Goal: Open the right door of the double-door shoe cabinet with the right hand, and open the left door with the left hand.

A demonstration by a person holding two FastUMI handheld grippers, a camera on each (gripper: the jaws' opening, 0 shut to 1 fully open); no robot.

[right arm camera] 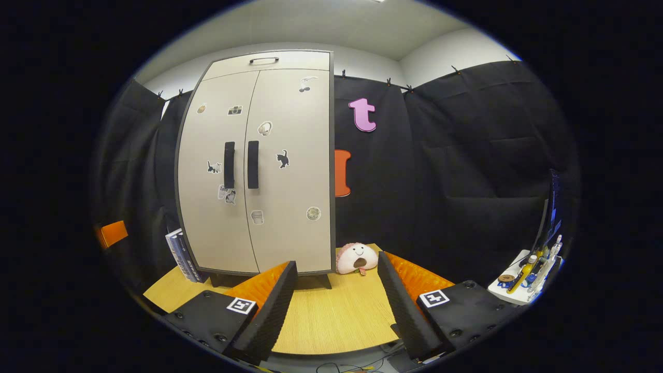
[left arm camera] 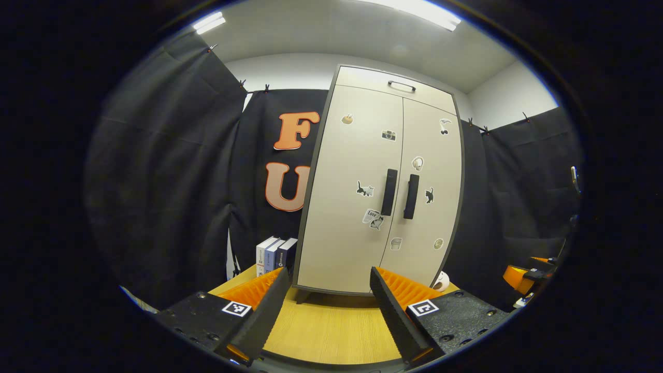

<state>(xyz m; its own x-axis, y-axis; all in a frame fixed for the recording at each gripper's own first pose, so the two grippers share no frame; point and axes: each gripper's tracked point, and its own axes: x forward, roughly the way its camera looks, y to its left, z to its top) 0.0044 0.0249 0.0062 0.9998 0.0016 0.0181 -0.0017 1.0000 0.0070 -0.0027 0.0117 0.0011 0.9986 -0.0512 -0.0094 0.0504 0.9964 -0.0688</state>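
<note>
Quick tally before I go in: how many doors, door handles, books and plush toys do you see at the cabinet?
Doors: 2, left door and right door, both shut
Door handles: 2, left handle and right handle
Books: 3, standing left of the cabinet
Plush toys: 1, right of the cabinet
Total: 8

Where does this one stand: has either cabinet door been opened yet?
Nothing is done: the right door and left door of the shoe cabinet are both shut, meeting flush at the centre seam. In hand: nothing. The right gripper and left gripper are open, empty, and back over the wooden table. Left: grasp the right handle, pull, then the left handle.
</note>
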